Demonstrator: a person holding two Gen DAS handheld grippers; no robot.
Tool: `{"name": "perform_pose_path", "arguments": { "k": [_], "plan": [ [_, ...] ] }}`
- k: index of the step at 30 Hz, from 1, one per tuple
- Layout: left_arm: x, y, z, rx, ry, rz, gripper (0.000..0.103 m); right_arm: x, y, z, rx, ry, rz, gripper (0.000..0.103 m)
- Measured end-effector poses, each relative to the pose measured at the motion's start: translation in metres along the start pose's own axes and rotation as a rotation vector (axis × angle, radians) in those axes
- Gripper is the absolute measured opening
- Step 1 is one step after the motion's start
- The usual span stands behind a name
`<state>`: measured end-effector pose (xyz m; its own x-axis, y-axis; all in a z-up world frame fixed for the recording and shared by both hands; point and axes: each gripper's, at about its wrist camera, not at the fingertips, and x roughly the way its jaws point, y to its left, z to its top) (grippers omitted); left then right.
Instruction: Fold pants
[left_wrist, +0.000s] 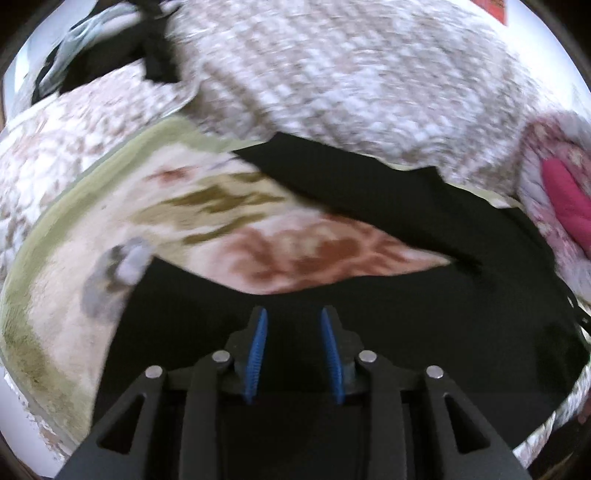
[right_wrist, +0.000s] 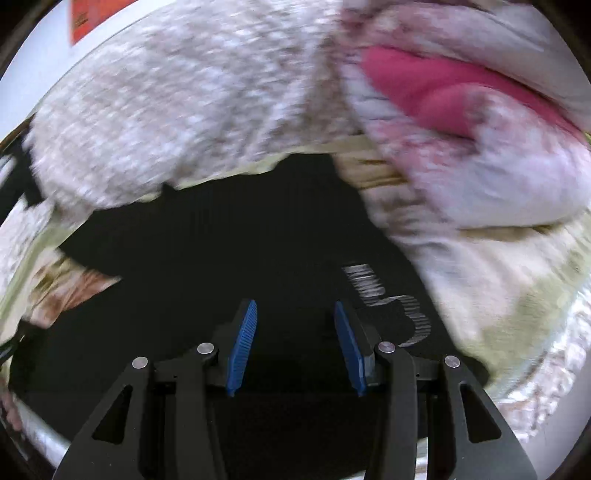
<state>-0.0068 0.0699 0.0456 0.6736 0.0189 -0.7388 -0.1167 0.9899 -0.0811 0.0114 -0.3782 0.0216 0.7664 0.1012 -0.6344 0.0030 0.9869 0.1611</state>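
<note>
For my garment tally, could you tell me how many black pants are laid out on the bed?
1: the black pants lie on the floral bedspread, under both grippers. A black item farther back is too blurred to identify.

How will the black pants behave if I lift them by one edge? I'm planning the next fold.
The black pants lie draped and creased over the patterned blanket, so they are probably floppy and will sag rather than hold shape. The fabric looks thin and matte, likely light and not slippery. The white print may stiffen that patch slightly.
</note>
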Motion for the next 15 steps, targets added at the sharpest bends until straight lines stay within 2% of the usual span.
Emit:
{"name": "perform_pose_path", "arguments": {
  "k": [2, 8, 15],
  "plan": [
    [-0.001, -0.014, -0.003, 0.037, 0.005, -0.035, 0.038, 0.005, 0.019, -0.004, -0.055, 0.030, 0.040, 0.045],
    [0.002, -0.037, -0.014, 0.121, 0.032, -0.059, 0.038, 0.011, 0.055, -0.015, -0.199, 0.061, 0.081, 0.045],
    [0.005, -0.041, -0.018, 0.137, 0.051, -0.063, 0.038, 0.013, 0.060, -0.019, -0.208, 0.077, 0.096, 0.045]
  ]
}}
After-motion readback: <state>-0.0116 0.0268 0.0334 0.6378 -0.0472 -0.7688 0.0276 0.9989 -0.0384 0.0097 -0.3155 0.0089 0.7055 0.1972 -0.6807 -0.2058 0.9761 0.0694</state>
